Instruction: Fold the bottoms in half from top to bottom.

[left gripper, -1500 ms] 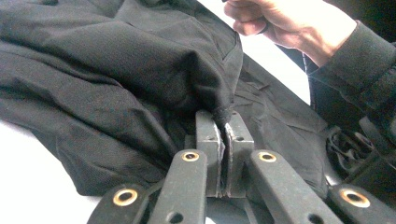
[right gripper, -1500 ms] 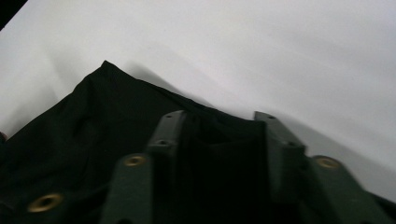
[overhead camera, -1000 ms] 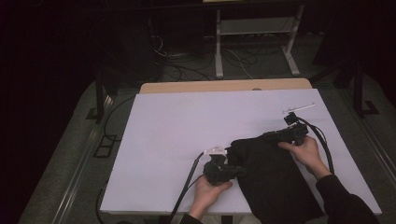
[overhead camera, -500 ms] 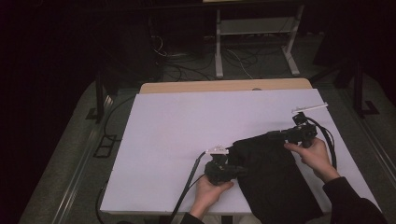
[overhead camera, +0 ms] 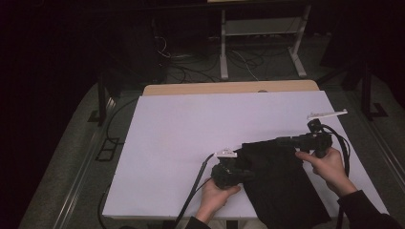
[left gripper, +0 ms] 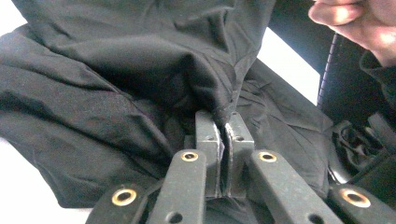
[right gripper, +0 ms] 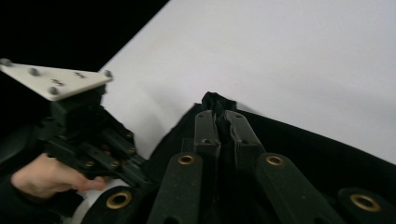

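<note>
Both hand-held grippers (overhead camera: 239,168) (overhead camera: 279,141) clamped on black cloth (overhead camera: 282,186)

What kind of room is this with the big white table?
Probably a lab or workshop set up for recording. The white table stands in a dark room, loose cables lie on the floor behind it, and a metal stand is at the back.

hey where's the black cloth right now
In the high view the black cloth lies on the near right part of the white table, pinched between the left gripper and the right gripper.
</note>
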`<state>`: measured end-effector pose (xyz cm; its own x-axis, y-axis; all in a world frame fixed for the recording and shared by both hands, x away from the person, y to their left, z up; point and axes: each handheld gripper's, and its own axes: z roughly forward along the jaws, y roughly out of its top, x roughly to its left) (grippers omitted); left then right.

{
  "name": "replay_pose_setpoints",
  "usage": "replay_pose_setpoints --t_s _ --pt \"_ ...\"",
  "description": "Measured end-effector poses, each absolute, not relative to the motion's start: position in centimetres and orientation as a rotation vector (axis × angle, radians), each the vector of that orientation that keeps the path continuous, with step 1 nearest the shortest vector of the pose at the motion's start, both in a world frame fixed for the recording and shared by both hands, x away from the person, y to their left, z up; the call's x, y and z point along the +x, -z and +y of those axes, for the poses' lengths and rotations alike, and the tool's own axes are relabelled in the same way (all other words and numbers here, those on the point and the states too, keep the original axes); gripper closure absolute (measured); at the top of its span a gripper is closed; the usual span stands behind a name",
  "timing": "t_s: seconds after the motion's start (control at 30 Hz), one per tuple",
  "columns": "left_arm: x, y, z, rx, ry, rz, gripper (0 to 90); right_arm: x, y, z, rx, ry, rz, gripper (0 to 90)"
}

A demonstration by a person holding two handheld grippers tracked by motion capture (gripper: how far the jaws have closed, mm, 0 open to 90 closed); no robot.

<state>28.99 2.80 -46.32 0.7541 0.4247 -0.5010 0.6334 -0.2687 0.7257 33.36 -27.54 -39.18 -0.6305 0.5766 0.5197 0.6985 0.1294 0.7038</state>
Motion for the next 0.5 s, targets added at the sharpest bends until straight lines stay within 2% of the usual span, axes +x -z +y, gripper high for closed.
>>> replay_pose_setpoints --t_s 0.5 --pt "29.0 46.4 2.8 1.898 0.236 0.821 85.7 28.9 38.7 -29.0 -1.252 1.638 -2.170 83.0"
